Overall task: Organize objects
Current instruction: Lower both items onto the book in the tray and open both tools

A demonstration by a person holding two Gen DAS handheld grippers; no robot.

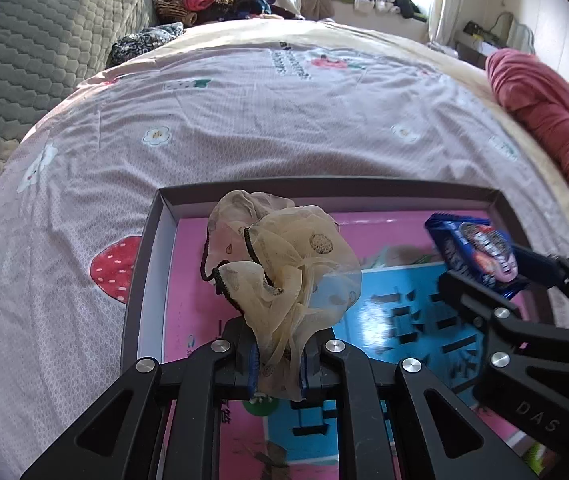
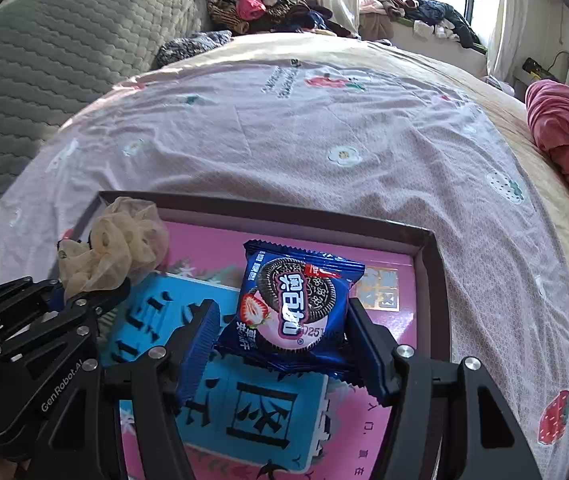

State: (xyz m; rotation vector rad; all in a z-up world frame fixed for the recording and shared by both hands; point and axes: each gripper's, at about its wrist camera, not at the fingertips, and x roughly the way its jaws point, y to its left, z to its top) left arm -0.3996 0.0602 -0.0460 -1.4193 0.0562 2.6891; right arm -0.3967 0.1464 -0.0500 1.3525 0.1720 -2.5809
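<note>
Sheer scrunchie (image 1: 284, 264) pinched in left gripper (image 1: 278, 372); foil pkt (image 2: 296, 312) in right gripper (image 2: 284, 344).

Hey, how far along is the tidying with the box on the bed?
Nothing looks set down in the box yet; only its printed pink and blue base shows. In hand: the left gripper is shut on the sheer scrunchie, and the right gripper is shut on the cookie packet, both held over the box. Left: releasing both inside.
</note>
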